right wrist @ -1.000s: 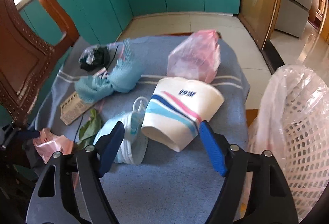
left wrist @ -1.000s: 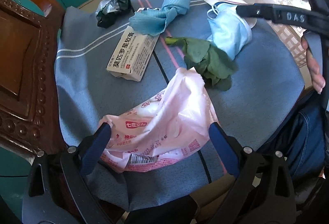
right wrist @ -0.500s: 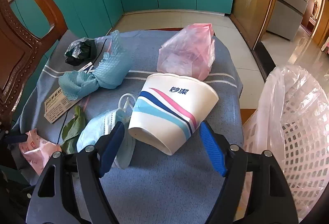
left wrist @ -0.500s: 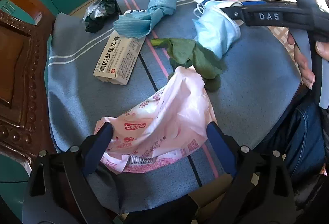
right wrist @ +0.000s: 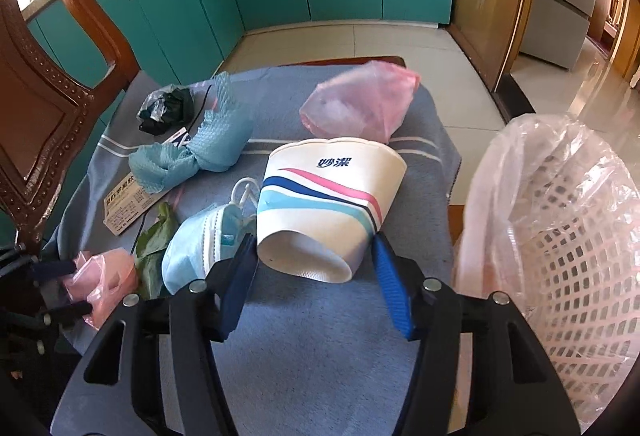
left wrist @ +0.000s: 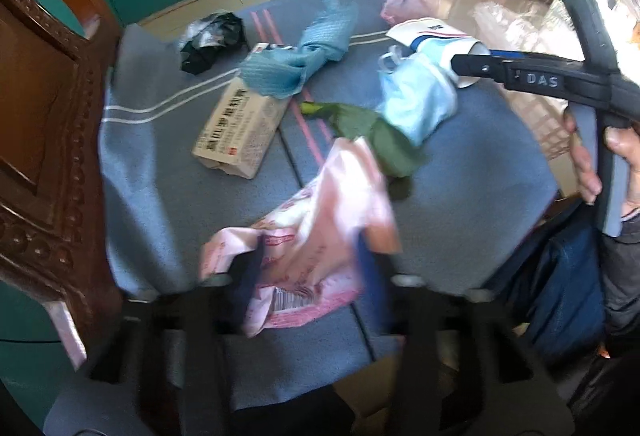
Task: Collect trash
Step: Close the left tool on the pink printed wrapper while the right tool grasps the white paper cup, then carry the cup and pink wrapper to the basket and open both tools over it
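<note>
A pink printed wrapper (left wrist: 320, 220) lies at the near edge of the blue-covered table (left wrist: 480, 176). My left gripper (left wrist: 308, 260) is closing its jaws, and the wrapper is bunched and crumpled between the pads; the right wrist view also shows this wrapper (right wrist: 100, 276) squeezed. A white paper cup (right wrist: 328, 196) with blue and pink stripes lies on its side, base toward me. My right gripper (right wrist: 312, 248) is closing too, its blue pads (right wrist: 390, 284) against both sides of the cup's base.
A blue face mask (right wrist: 196, 252), a green leaf (right wrist: 156, 236), a cardboard box (left wrist: 240, 132), a blue cloth (right wrist: 200, 152), a black bag (right wrist: 164, 108) and a pink bag (right wrist: 360, 104) lie around. A white basket with a pink liner (right wrist: 560, 236) stands right. A wooden chair (left wrist: 40, 116) stands left.
The left jaws have closed in on the pink wrapper, crumpling it. The right jaws have narrowed until they meet the paper cup's base. Neither hand has shifted much.
</note>
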`<state>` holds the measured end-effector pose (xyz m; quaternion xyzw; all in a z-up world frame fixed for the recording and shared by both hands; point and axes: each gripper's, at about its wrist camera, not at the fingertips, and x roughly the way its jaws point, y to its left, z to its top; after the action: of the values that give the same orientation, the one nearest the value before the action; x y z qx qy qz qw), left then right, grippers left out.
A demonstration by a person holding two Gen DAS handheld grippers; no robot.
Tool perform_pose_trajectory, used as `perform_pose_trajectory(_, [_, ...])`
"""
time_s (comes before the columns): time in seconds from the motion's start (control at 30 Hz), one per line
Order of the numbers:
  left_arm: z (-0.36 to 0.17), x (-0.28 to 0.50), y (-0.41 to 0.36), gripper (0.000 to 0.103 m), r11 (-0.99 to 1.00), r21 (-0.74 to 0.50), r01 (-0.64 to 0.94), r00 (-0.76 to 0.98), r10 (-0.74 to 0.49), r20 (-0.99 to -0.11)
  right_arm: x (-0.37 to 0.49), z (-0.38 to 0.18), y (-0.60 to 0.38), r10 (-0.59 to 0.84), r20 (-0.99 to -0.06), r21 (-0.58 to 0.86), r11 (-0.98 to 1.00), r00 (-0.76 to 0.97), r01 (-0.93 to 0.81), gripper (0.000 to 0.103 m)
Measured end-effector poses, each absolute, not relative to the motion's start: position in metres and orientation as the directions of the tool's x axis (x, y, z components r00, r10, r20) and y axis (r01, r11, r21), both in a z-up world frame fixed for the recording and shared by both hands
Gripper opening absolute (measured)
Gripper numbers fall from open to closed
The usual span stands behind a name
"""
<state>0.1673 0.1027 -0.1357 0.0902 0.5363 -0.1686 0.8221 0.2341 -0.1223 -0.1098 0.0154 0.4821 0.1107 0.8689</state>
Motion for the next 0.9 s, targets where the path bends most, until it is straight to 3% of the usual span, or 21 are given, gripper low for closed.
perform_pose_trajectory(0.13, [-0.136, 0.165, 0.095, 0.038, 0.916, -0.011, 0.401, 0.373, -0.174, -0.911, 0.233, -0.11, -0.127, 0.205, -0.837, 0.133, 0.976, 0.507, -0.174, 0.058])
perform_pose_trajectory(0.23, [-0.135, 0.164, 0.09, 0.049, 0.913, 0.002, 0.407, 0.385, -0.169, -0.907, 0.232, -0.11, -0.127, 0.208, -0.84, 0.134, 0.975, 0.502, -0.178, 0.058])
perform_pose_trajectory(0.37, [-0.145, 0.174, 0.087, 0.051, 0.913, 0.005, 0.408, 0.367, -0.158, -0.917, 0.228, -0.109, -0.124, 0.216, -0.838, 0.131, 0.971, 0.501, -0.2, 0.058])
perform_pose_trajectory(0.5, [-0.147, 0.173, 0.082, 0.029, 0.904, -0.012, 0.428, 0.354, -0.179, -0.918, 0.223, -0.106, -0.122, 0.243, -0.83, 0.142, 0.963, 0.502, -0.23, 0.058])
perform_pose_trajectory(0.6, [-0.145, 0.174, 0.084, 0.019, 0.907, -0.019, 0.42, 0.364, -0.188, -0.912, 0.218, -0.099, -0.124, 0.265, -0.814, 0.157, 0.957, 0.516, -0.244, 0.058])
perform_pose_trajectory(0.7, [-0.134, 0.172, 0.09, 0.016, 0.914, -0.026, 0.405, 0.403, -0.204, -0.892, 0.214, -0.091, -0.129, 0.286, -0.797, 0.173, 0.952, 0.533, -0.252, 0.058])
perform_pose_trajectory(0.9, [-0.098, 0.157, 0.097, 0.015, 0.876, -0.113, 0.469, 0.498, -0.368, -0.786, 0.208, -0.078, -0.138, 0.32, -0.758, 0.207, 0.945, 0.568, -0.255, 0.058])
